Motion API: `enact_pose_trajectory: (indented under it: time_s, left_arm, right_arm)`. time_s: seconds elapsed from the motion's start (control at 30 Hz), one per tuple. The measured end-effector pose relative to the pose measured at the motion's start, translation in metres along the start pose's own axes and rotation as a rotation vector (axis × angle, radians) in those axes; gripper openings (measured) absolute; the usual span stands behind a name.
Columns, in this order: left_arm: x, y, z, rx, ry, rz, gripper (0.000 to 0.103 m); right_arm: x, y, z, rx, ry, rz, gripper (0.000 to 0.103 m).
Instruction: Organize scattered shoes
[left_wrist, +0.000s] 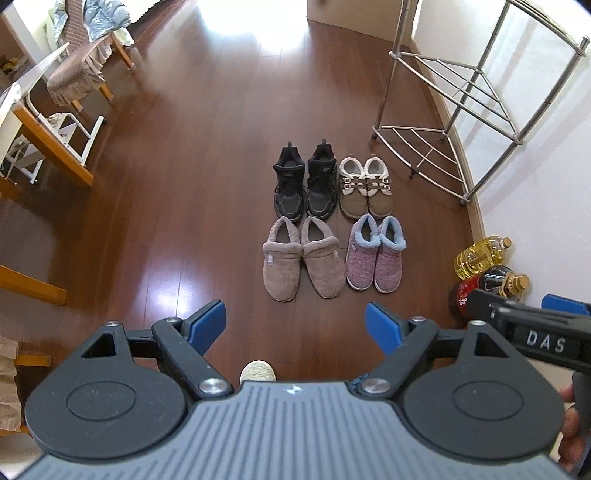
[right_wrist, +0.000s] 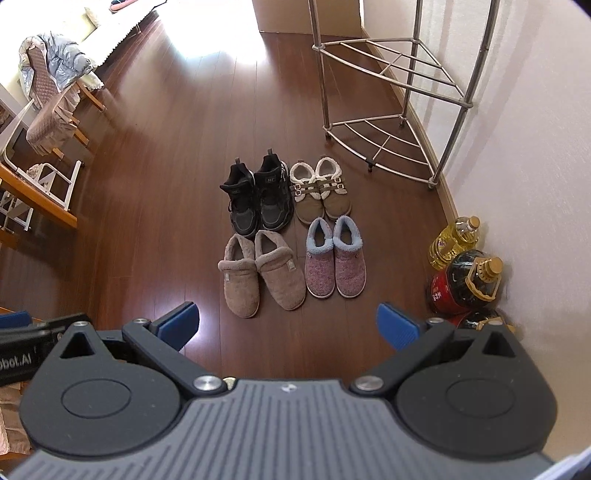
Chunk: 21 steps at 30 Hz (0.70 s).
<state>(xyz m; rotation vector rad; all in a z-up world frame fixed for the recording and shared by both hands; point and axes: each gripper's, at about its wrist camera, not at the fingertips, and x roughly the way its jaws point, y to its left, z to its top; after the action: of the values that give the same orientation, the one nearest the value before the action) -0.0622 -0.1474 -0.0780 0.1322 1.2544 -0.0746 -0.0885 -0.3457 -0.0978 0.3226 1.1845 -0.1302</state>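
Observation:
Several pairs of shoes stand in a neat block on the wooden floor. Black sneakers are at the back left, brown strapped shoes at the back right. Tan fuzzy slippers are at the front left, pink slippers with blue lining at the front right. My left gripper is open and empty, held above the floor short of the slippers. My right gripper is open and empty too, likewise short of them. The right gripper's body shows in the left wrist view.
A metal corner rack stands at the back right by the wall. Oil bottles sit against the right wall. A draped chair and a wooden table are at the left.

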Motion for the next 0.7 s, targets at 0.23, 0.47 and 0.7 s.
enact_pose_trajectory:
  time_s: [0.23, 0.47, 0.7]
  left_arm:
    - [0.015, -0.002, 0.008, -0.002, 0.022, 0.002, 0.085]
    - [0.053, 0.013, 0.034, -0.018, 0.053, 0.009, 0.085]
    - [0.113, 0.046, 0.097, 0.036, 0.050, 0.006, 0.085]
  right_arm:
    - [0.021, -0.004, 0.019, -0.016, 0.029, 0.002, 0.101]
    - [0.064, 0.006, 0.053, -0.036, 0.069, 0.011, 0.101]
    - [0.118, 0.035, 0.111, 0.008, 0.126, -0.008, 0.096]
